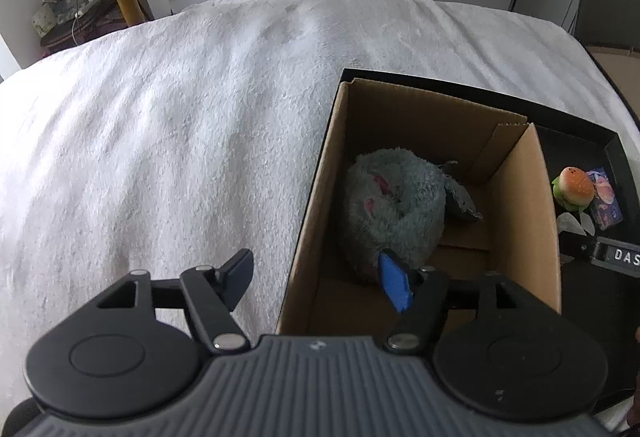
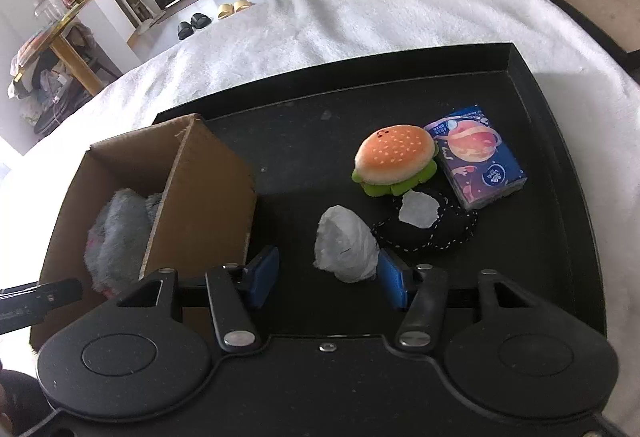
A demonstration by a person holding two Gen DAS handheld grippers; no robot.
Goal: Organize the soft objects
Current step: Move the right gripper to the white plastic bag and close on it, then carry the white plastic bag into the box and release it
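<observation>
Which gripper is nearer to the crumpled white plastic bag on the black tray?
Right. The right gripper hangs open just over the crumpled white plastic bag, which lies by its right finger. The left gripper is open over the brown cardboard box, holding nothing.

A grey plush toy (image 1: 394, 209) lies inside the cardboard box (image 1: 312, 205); the left gripper (image 1: 318, 281) hangs spread above the box's near-left wall, holding nothing. A burger toy (image 1: 573, 189) sits right of the box.

There was one open brown cardboard box (image 2: 200, 173), one fluffy grey plush toy (image 1: 394, 209), one burger-shaped plush (image 2: 394, 159), one blue tissue packet (image 2: 476, 157), one crumpled white wad (image 2: 346, 243), and one shallow black tray (image 2: 560, 197).
</observation>
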